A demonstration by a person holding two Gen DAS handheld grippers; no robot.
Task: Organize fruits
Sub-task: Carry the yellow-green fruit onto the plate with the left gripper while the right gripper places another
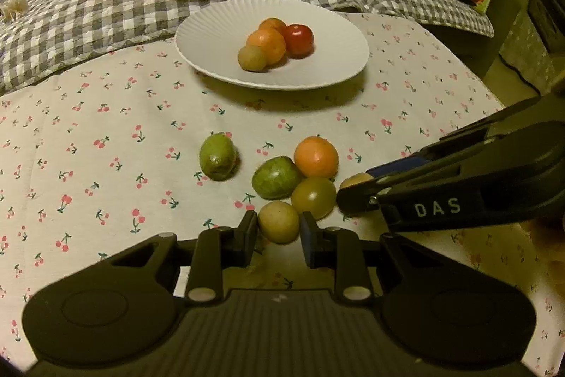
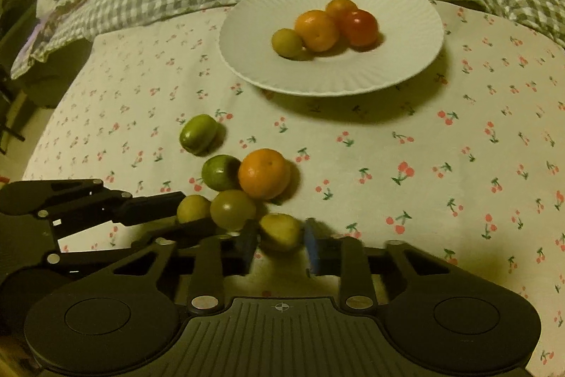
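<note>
- Left gripper point(image 1: 278, 234) jaws straddle a pale yellow-green fruit point(image 1: 279, 222); contact unclear.
- Right gripper point(image 2: 280, 241) likewise brackets another point(image 2: 280, 232), blurred.
- White plate point(image 1: 212, 59) at twelve o'clock.
- Small, smooth, probably soft: hold across the middle.

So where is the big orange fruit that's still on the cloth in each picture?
Left wrist view: the big orange fruit sits right of centre, behind the green ones.
Right wrist view: the same fruit sits just left of centre.
Shared landmark: the white plate, farther back in both.
</note>
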